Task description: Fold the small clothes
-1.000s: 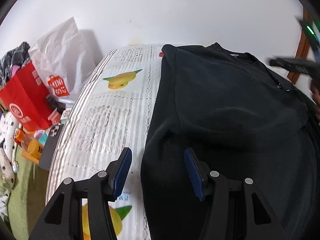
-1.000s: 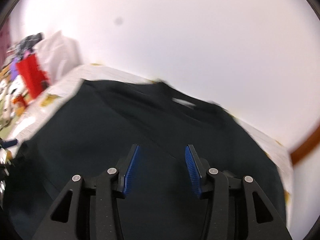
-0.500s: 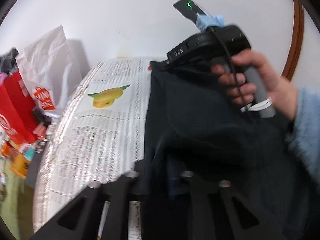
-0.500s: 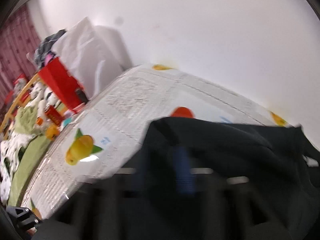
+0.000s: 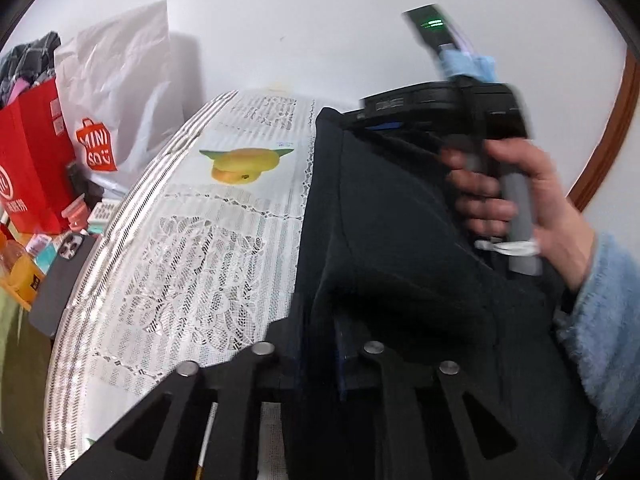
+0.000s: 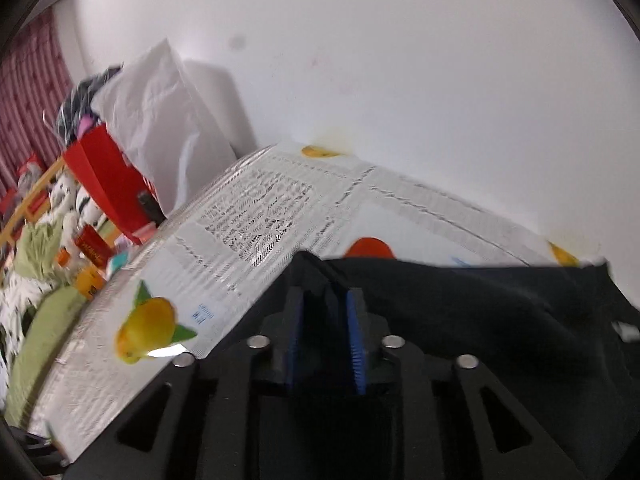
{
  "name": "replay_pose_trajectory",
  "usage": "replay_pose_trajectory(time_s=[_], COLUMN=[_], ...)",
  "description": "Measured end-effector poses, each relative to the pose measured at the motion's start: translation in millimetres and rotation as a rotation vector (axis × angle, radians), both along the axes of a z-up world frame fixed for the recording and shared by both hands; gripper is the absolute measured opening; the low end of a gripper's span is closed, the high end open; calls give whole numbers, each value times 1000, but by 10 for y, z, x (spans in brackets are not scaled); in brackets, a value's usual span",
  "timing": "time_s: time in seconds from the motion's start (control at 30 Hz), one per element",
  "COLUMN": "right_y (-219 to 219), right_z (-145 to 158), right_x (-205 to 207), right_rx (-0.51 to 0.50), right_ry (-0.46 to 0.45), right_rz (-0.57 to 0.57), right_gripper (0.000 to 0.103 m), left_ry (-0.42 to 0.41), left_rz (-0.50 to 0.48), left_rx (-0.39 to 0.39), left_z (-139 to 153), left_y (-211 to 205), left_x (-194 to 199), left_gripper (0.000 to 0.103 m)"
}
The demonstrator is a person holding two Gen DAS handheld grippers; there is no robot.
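Note:
A black top (image 5: 392,216) lies on a table with a white lace cloth printed with fruit (image 5: 192,264). My left gripper (image 5: 318,336) is shut on the top's near left edge. My right gripper (image 6: 325,312) is shut on the top's far left corner (image 6: 308,264); in the left wrist view it (image 5: 384,120) is held by a hand (image 5: 516,192) at that corner. The top (image 6: 460,304) is lifted along its left side and creased.
Left of the table stand a red paper bag (image 5: 32,160) and a white MINISO bag (image 5: 120,92), with a phone (image 5: 64,256) and small boxes below. A white wall (image 6: 400,80) is behind. A brown curved frame (image 5: 604,140) is at the right.
Both grippers went from open above the flat top to shut on its left edge. The right gripper swung over to the far left corner. The cloth's left side is now raised.

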State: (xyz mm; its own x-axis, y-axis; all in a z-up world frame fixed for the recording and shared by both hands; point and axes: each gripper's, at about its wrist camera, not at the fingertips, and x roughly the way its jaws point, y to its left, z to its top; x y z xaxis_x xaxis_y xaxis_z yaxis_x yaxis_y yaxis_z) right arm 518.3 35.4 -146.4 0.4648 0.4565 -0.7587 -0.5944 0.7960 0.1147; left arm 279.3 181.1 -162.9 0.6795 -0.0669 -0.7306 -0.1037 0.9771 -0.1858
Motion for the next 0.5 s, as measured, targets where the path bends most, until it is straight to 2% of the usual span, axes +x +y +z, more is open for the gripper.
replay_pose_trajectory(time_s=[0.03,0.1,0.17,0.23,0.27,0.37,0.43,0.5], right_y=[-136,-448,-943,-1458,-1746,-2537,-2988,-3284], right_z=[77,200,315,386,398,308,172,35], right_x=[-96,-316,-600,-825,-919,-1142,-1261,-1331], right_rx=[-2,-39,-100,-163,-192,-266,-330,-358], right_ry=[-18,-71,-135,-176,-182,-138,-95,-61], right_rz=[-5,-27,-96,-188,-242,-389,-474,-528], right_gripper=[33,41,43,45,47,48,48,48], left_ry=[-5,-28,-58,-68,-68,-30,50,85], left_rz=[4,0,3,8,-2,-40,-33,-28], left_rx=[12,15,2,2,6,58,124,126], left_z=[9,54,128,201,230,195,89,22], left_y=[12,17,28,12,-26,-181,-273,-286], left_x=[-16,-61,-91,-57,-10,105,177,184], left_gripper=[25,30,33,46,47,47,47,47])
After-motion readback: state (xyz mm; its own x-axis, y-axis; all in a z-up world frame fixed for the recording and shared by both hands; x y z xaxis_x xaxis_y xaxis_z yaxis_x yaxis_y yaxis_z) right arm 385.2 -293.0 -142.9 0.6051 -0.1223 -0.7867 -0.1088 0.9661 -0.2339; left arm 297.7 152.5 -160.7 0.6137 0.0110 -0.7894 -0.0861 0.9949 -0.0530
